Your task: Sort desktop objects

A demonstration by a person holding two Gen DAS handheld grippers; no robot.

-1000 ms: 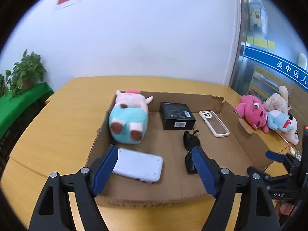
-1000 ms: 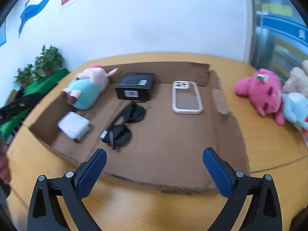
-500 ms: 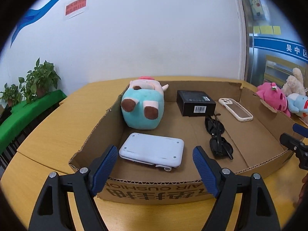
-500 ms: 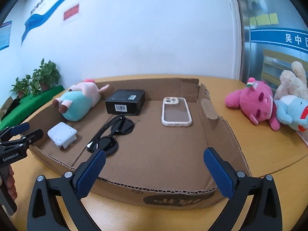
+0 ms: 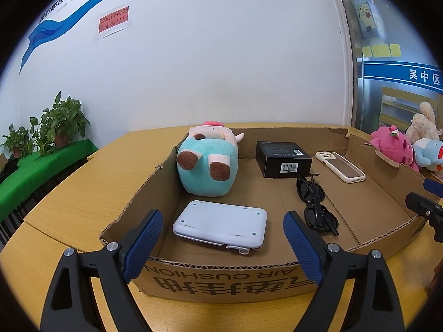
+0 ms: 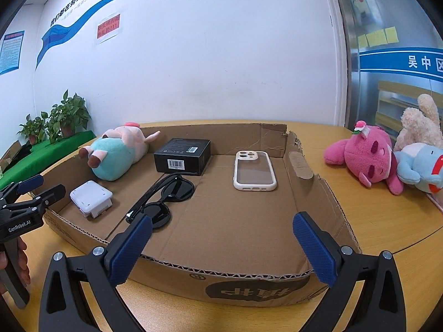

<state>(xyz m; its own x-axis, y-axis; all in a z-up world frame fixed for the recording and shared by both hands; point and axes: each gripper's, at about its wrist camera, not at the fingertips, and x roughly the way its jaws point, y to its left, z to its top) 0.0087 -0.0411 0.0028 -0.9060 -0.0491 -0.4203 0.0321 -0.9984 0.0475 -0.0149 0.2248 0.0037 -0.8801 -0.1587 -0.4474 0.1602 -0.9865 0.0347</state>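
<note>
A shallow cardboard tray (image 5: pixel 221 279) (image 6: pixel 249 287) lies on the wooden table. In it are a teal and pink plush pig (image 5: pixel 207 163) (image 6: pixel 116 155), a white flat device (image 5: pixel 221 225) (image 6: pixel 90 197), a black box (image 5: pixel 282 159) (image 6: pixel 182 156), black sunglasses (image 5: pixel 315 204) (image 6: pixel 166 196) and a white phone case (image 5: pixel 340 166) (image 6: pixel 254 170). My left gripper (image 5: pixel 223 242) is open and empty at the tray's near wall, in front of the white device. My right gripper (image 6: pixel 223 244) is open and empty at the near wall, right of the sunglasses.
A pink plush (image 6: pixel 368 160), a cream plush (image 6: pixel 420 123) and a light blue plush (image 6: pixel 418 166) lie on the table right of the tray. Potted plants (image 5: pixel 61 124) stand on a green surface at the left. A white wall is behind the table.
Both grippers have dropped lower and pulled back toward the tray's near wall, so the views are flatter. Both stay open. Nothing in the tray has moved.
</note>
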